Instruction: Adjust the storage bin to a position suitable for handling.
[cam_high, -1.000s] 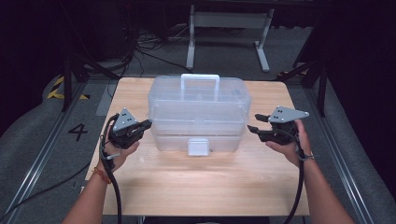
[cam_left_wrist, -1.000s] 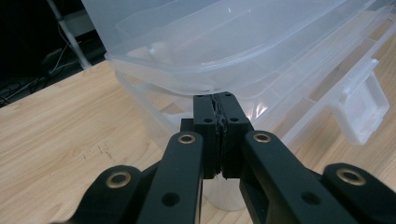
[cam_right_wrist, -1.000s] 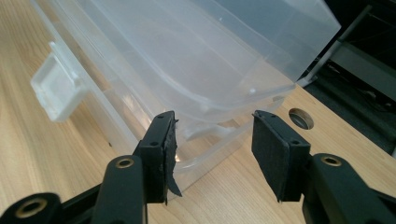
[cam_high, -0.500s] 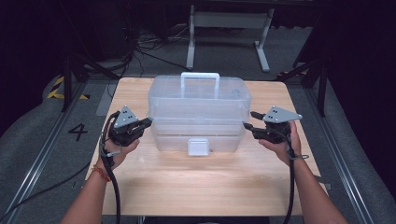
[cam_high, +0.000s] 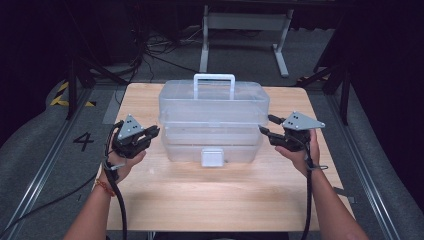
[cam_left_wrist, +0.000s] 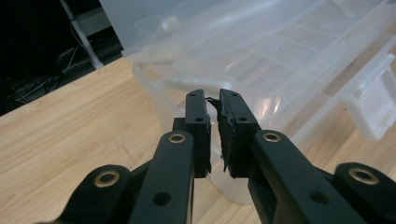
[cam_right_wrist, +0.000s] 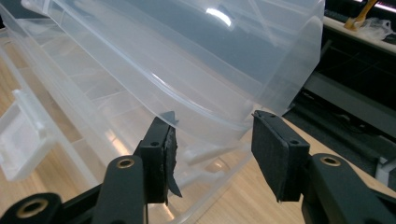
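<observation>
Plastic toolbox (cam_high: 214, 122), clear, with a white carry handle (cam_high: 214, 85) on its lid, stands on the wooden table (cam_high: 220, 200), toward the twelve o'clock half of the top. A white latch (cam_high: 212, 156) sits at the middle of its front wall, on the six o'clock side, facing us.

We hold the left gripper (cam_high: 154, 132) at the nine o'clock end of the box, its tips just beside the lower corner. In the left gripper view its jaws stand almost together, a thin slit between the pads (cam_left_wrist: 198, 130), and they have just been opening a little. Nothing lies between them; the clear wall of the box rises right behind the tips.

We hold the right gripper (cam_high: 266, 126) at the three o'clock end, its tips at the seam where lid meets base. In the right gripper view its jaws stand apart, and the rounded corner of the lid (cam_right_wrist: 196, 70) fills the gap between them. Whether the pads actually press the plastic we cannot tell.

Both grippers carry grey three-cornered plates, and black cables trail from them toward six o'clock along our forearms.
</observation>
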